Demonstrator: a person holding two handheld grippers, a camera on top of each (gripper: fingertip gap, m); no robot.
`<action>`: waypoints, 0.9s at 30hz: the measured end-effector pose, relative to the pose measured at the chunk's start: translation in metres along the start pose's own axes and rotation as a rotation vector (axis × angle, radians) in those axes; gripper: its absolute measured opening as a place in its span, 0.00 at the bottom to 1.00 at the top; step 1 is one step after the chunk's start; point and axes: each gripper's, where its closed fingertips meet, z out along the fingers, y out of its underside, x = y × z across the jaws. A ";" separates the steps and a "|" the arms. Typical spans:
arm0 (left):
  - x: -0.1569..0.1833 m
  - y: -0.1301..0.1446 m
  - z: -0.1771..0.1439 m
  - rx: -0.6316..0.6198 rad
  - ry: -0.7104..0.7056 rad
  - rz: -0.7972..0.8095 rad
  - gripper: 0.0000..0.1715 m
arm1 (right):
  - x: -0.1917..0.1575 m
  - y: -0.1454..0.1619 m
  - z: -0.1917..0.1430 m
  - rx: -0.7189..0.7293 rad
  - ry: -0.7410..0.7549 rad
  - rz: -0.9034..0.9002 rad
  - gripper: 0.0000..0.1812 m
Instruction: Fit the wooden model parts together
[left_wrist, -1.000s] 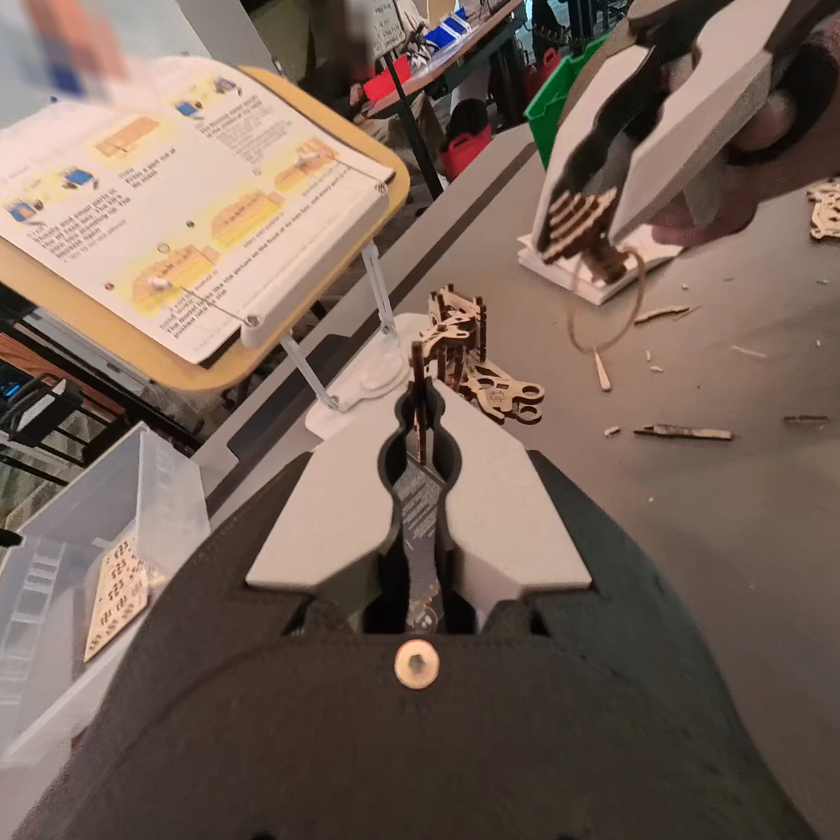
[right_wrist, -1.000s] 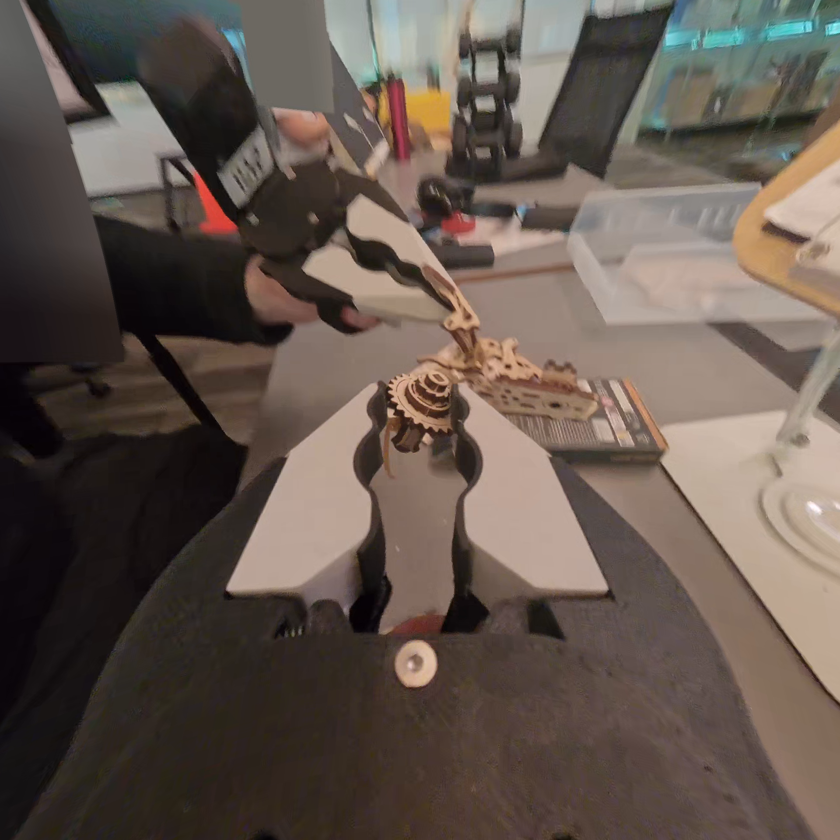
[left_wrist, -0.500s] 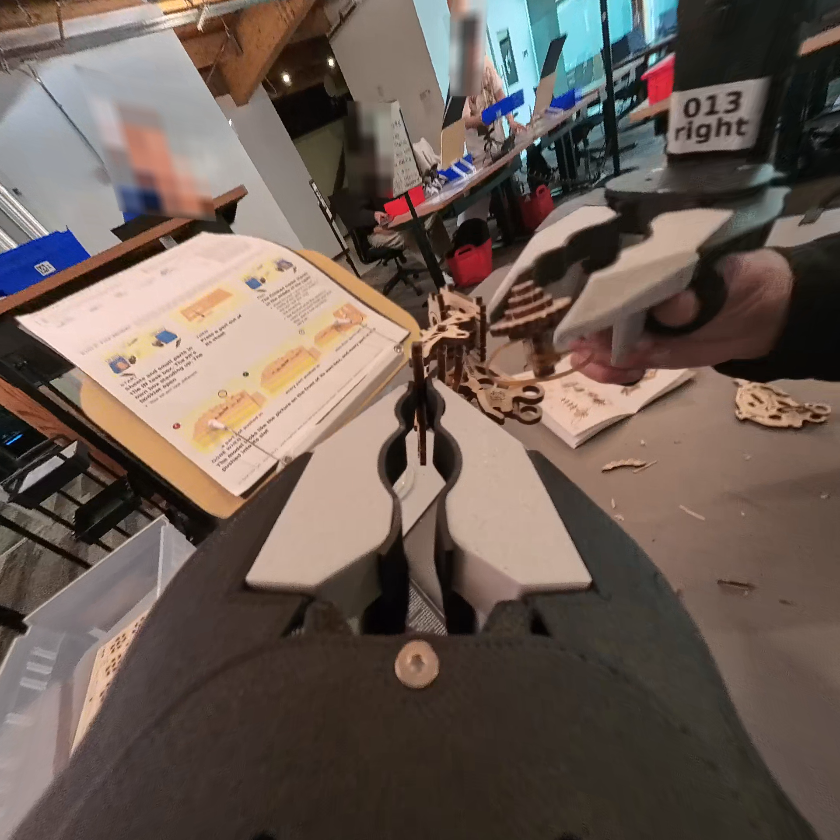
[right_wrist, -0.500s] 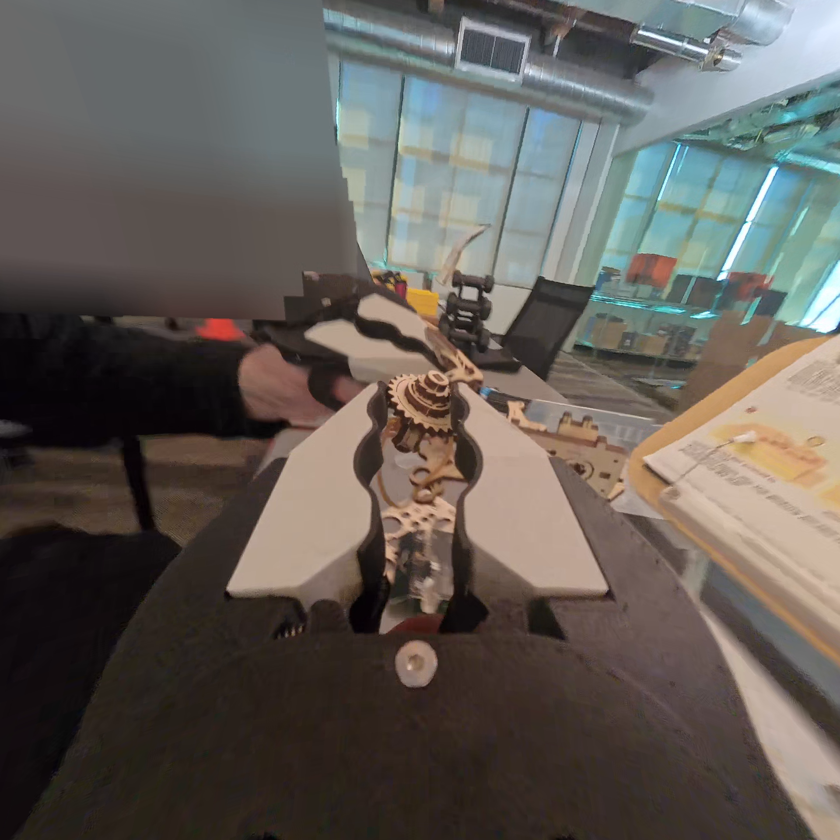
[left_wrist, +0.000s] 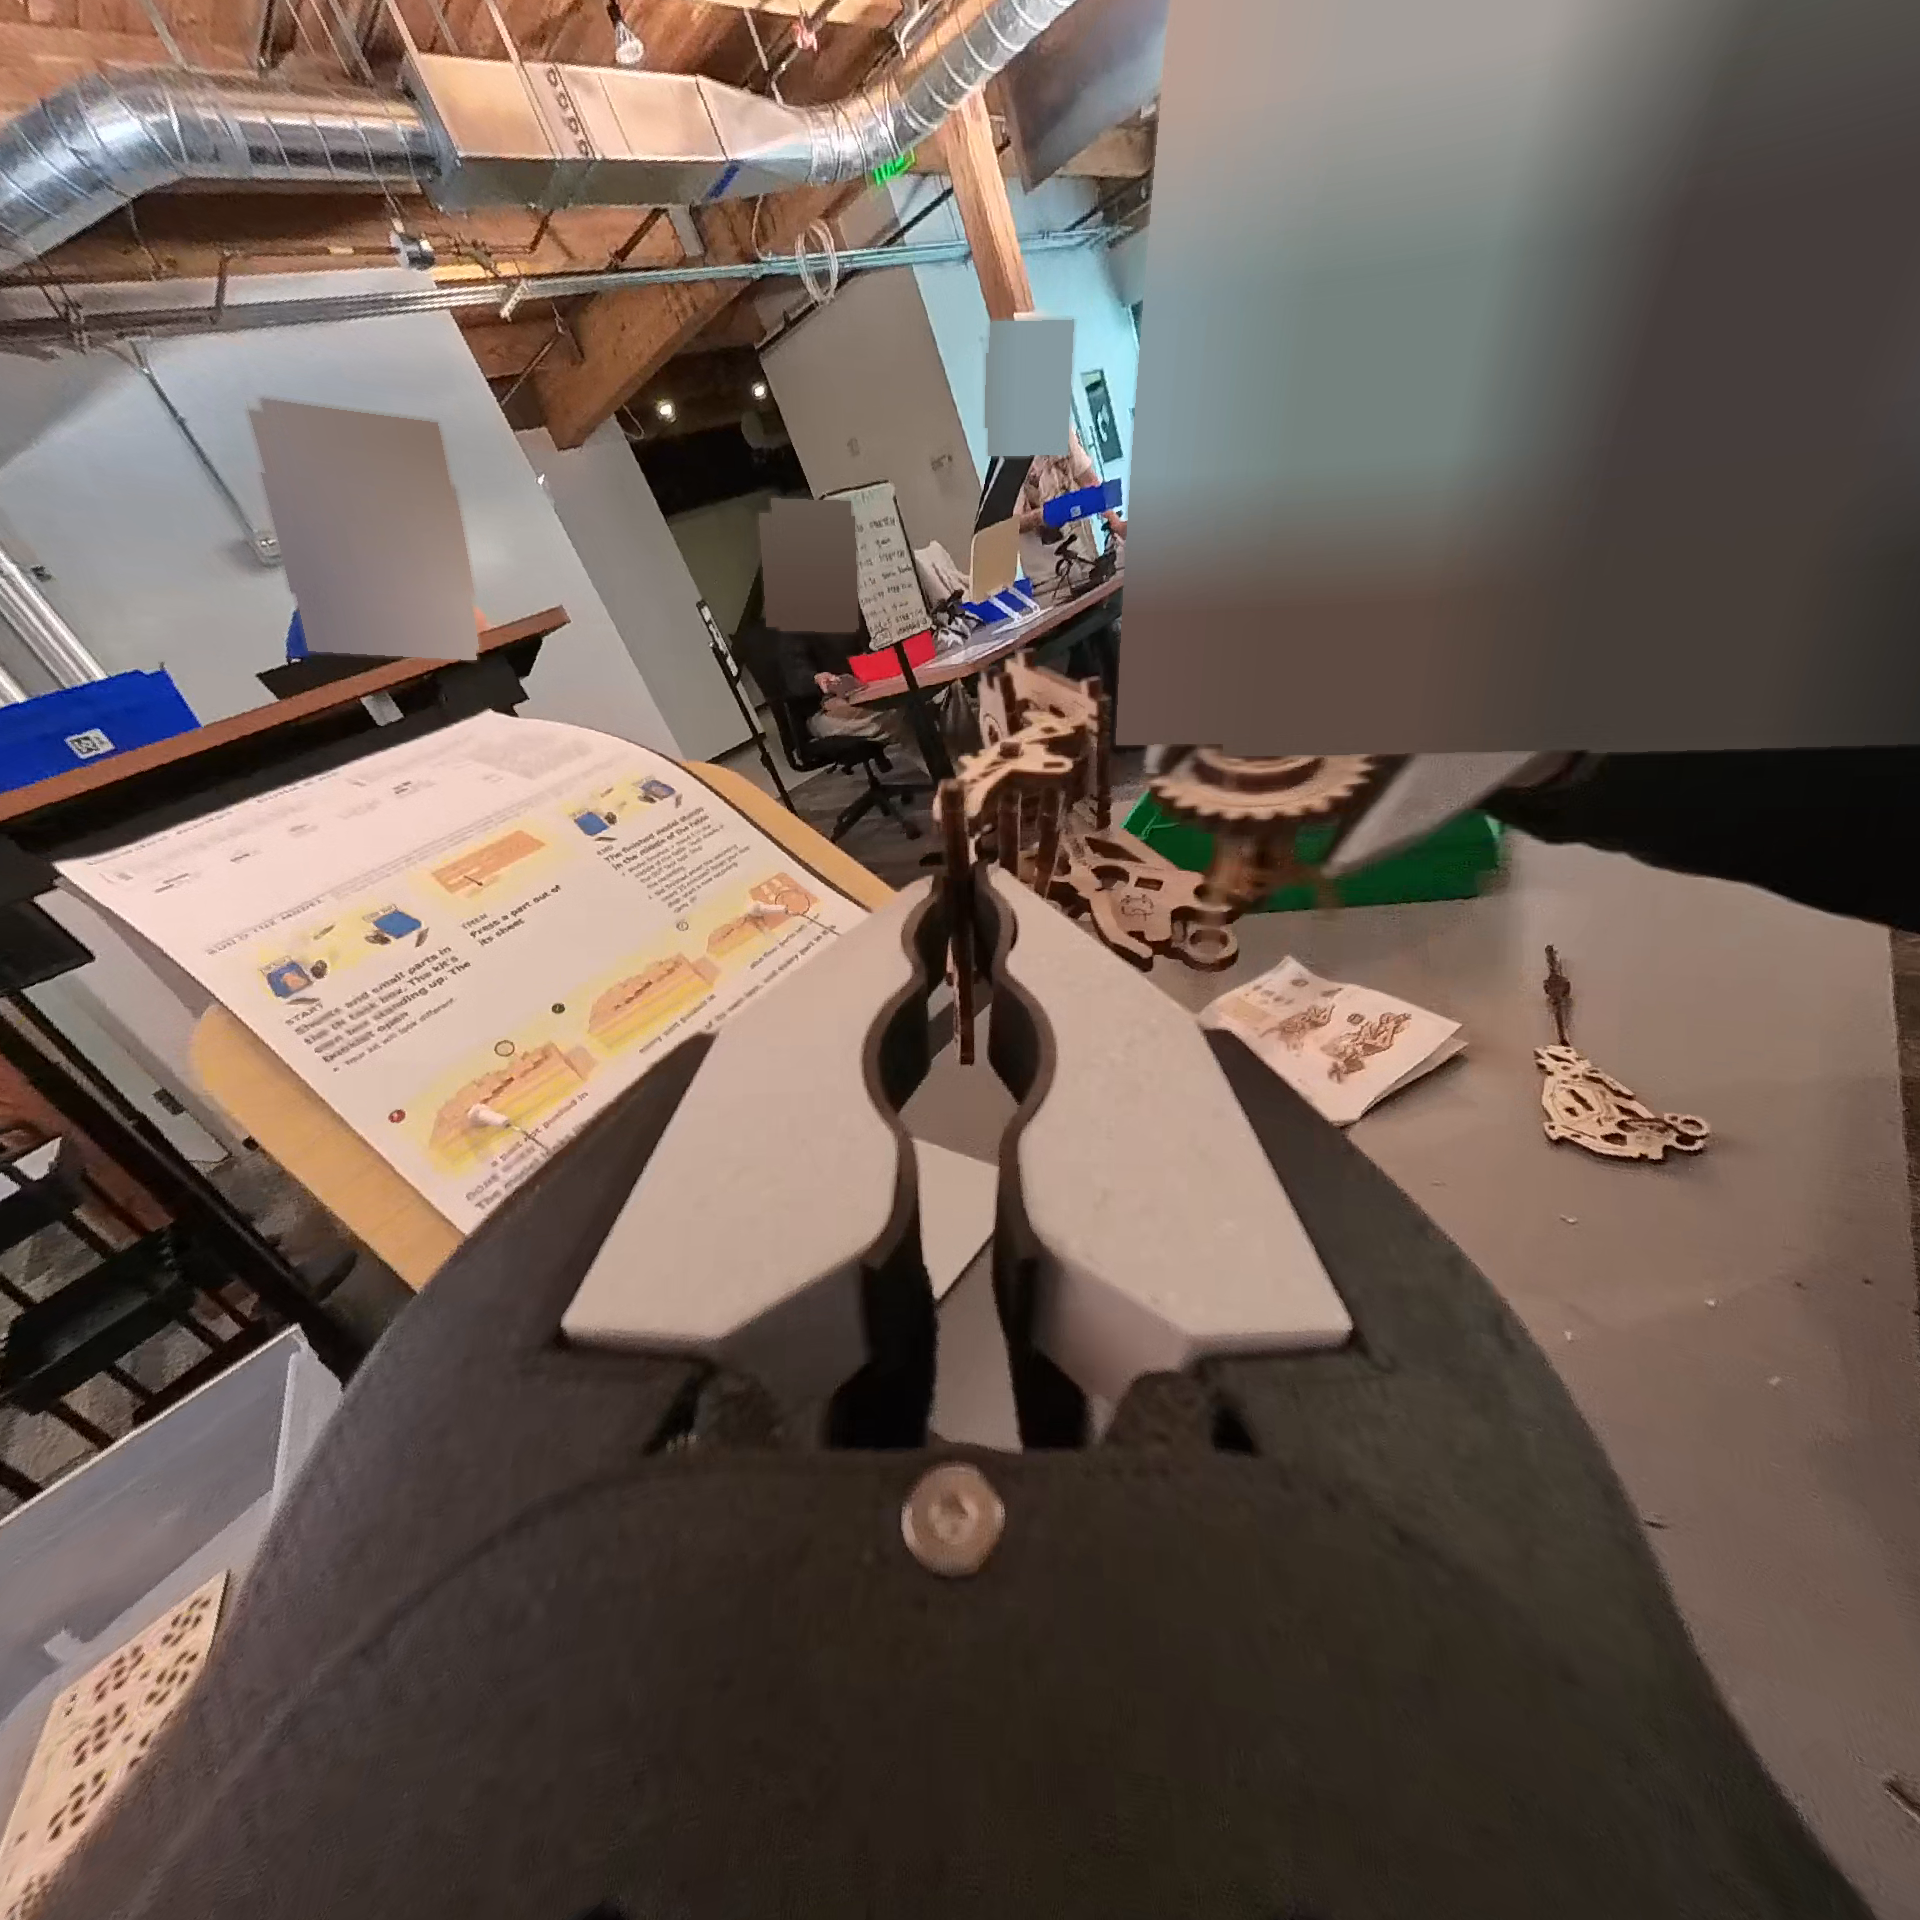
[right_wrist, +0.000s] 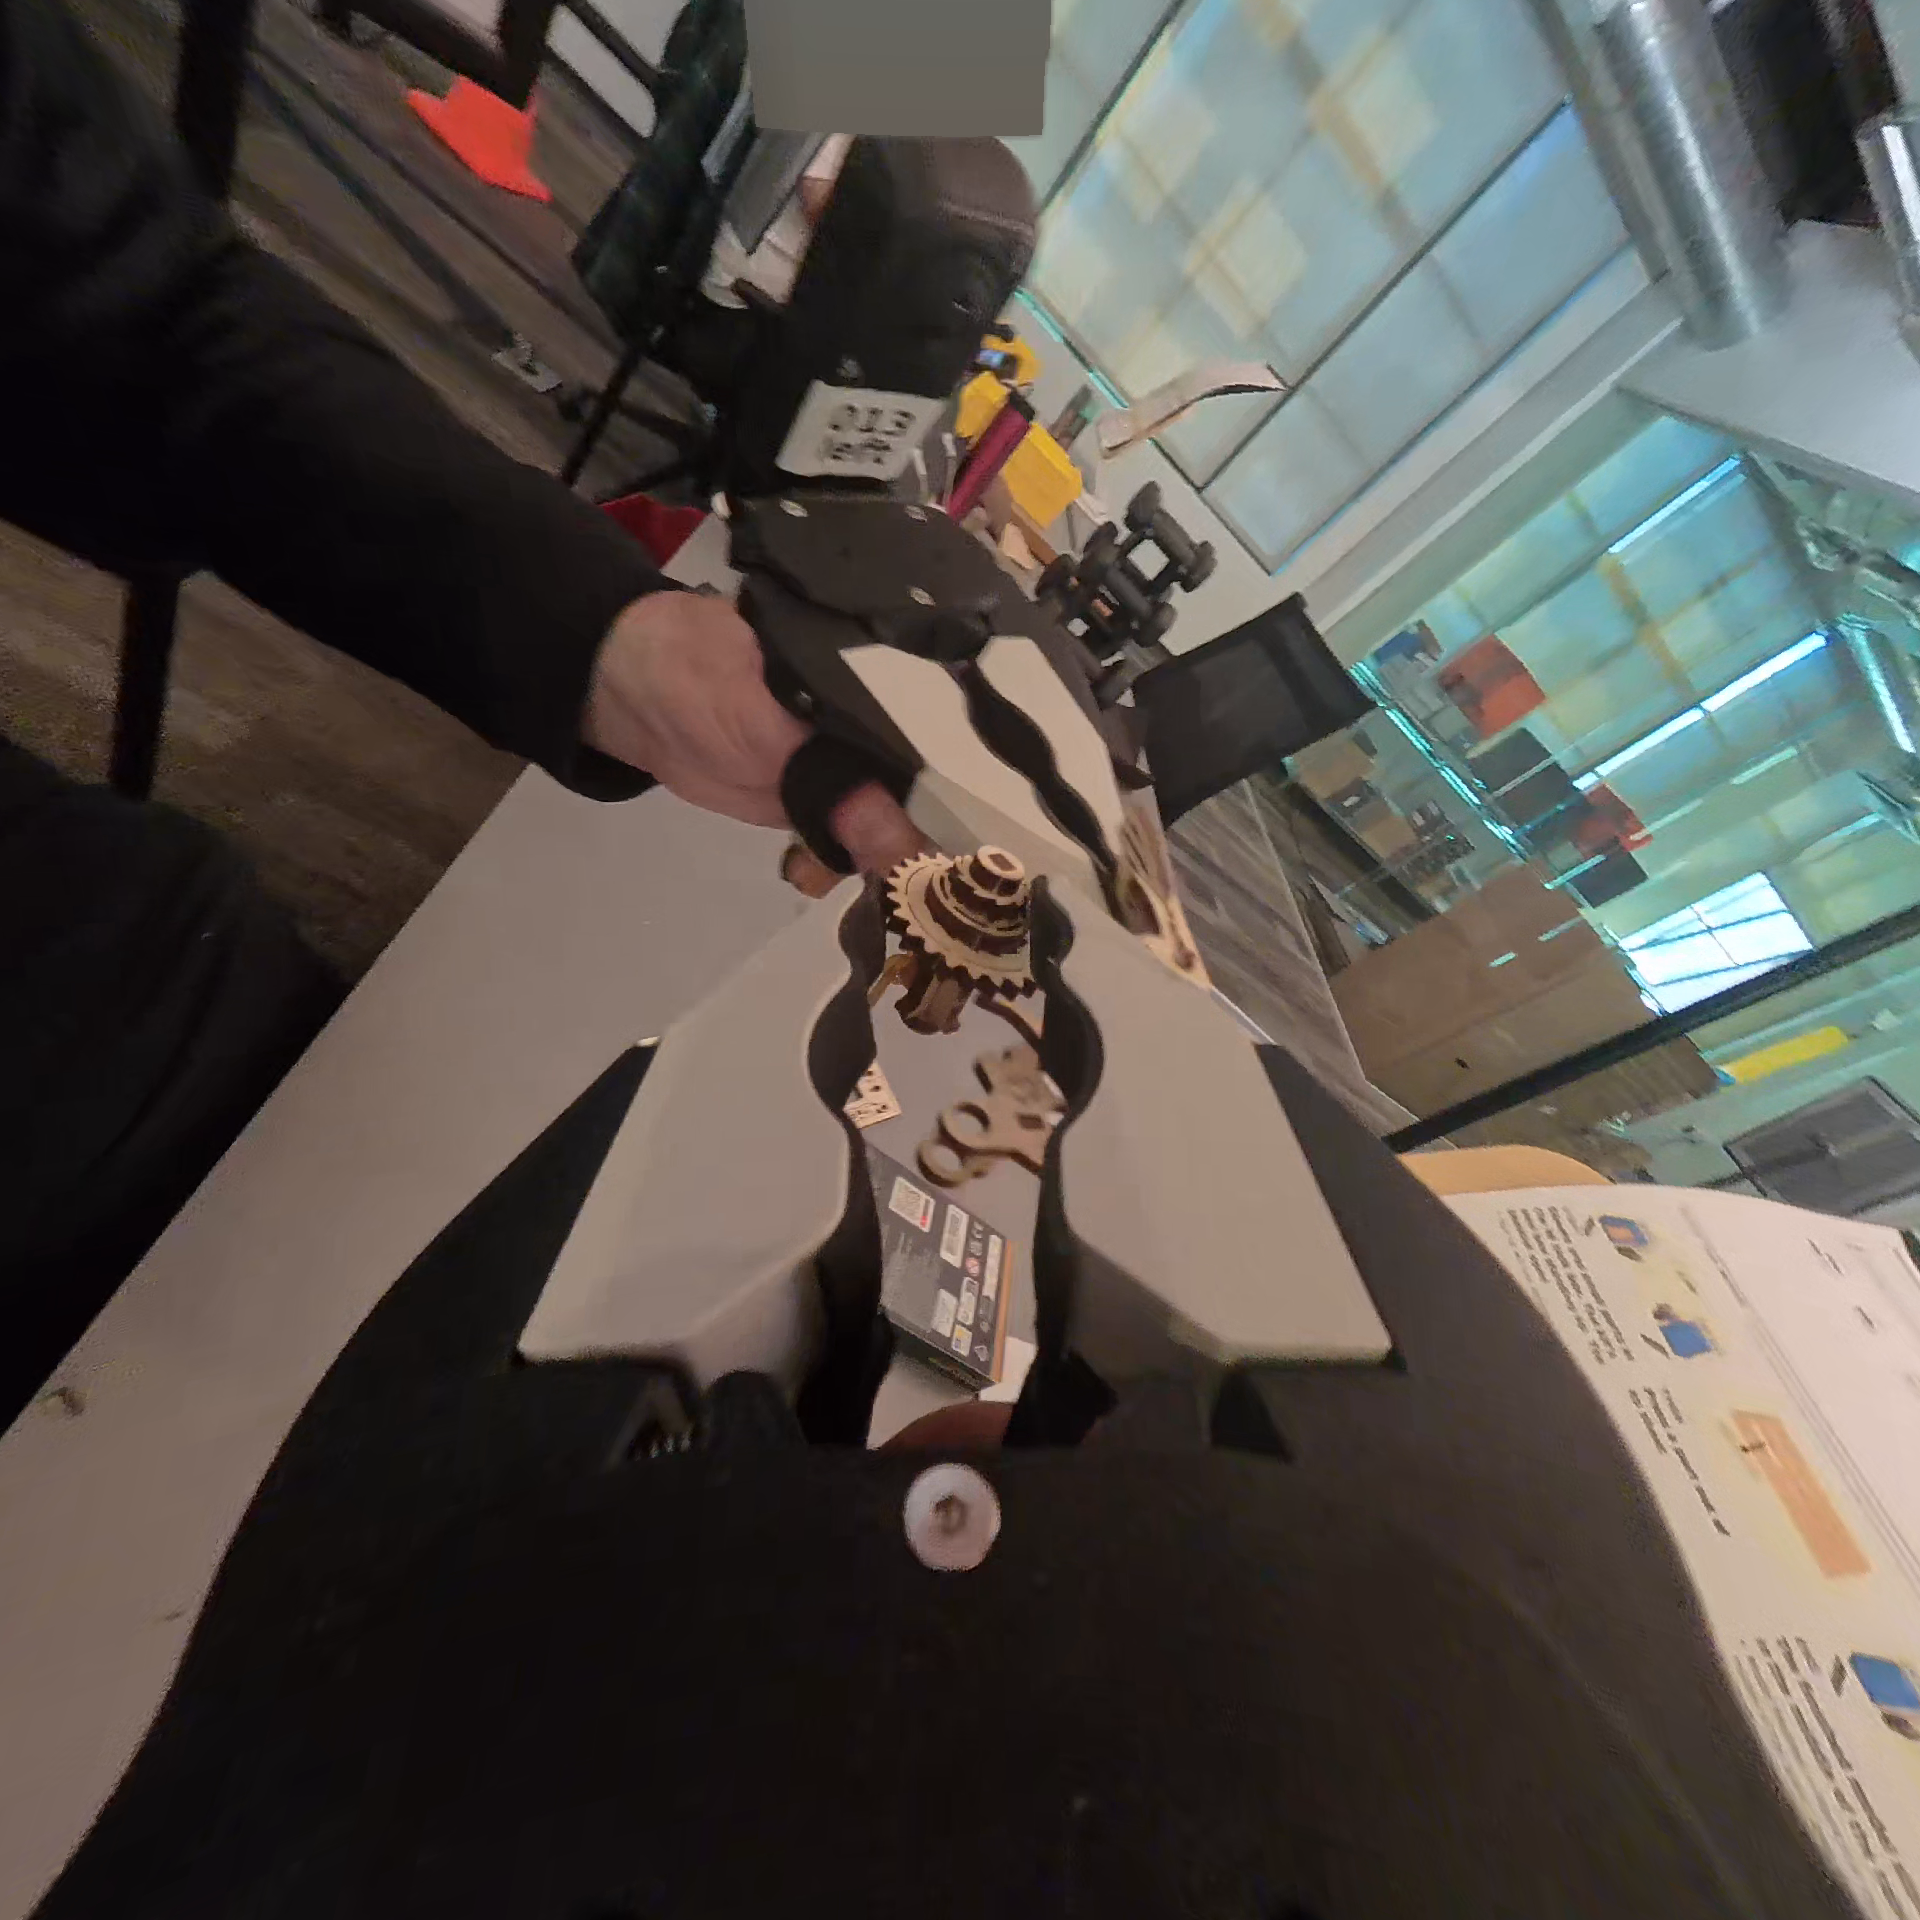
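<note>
The wooden model frame (left_wrist: 1023, 790) is lifted clear of the bench (left_wrist: 1683, 1236), its thin edge pinched between the closed jaws of the left gripper (left_wrist: 961, 894). Just to its right the stepped gear stack (right_wrist: 961, 920) is clamped in the right gripper (right_wrist: 956, 935), jaws closed to the gear's width (teeth poking past the tips). Below lie a folded leaflet (left_wrist: 1335, 1029) and a loose wooden part (left_wrist: 1610, 1112), with bare bench toward the near edge. An instruction sheet (left_wrist: 447, 935) stands at left.
</note>
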 end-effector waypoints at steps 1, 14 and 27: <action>0.000 -0.003 -0.002 0.005 0.001 -0.001 0.00 | 0.006 0.002 -0.001 -0.001 0.028 0.001 0.13; 0.001 -0.030 -0.011 -0.005 -0.020 -0.014 0.00 | 0.033 -0.006 -0.012 0.056 0.218 -0.002 0.13; 0.004 -0.047 -0.015 -0.012 -0.045 -0.013 0.00 | 0.035 -0.023 -0.019 0.237 0.243 0.070 0.14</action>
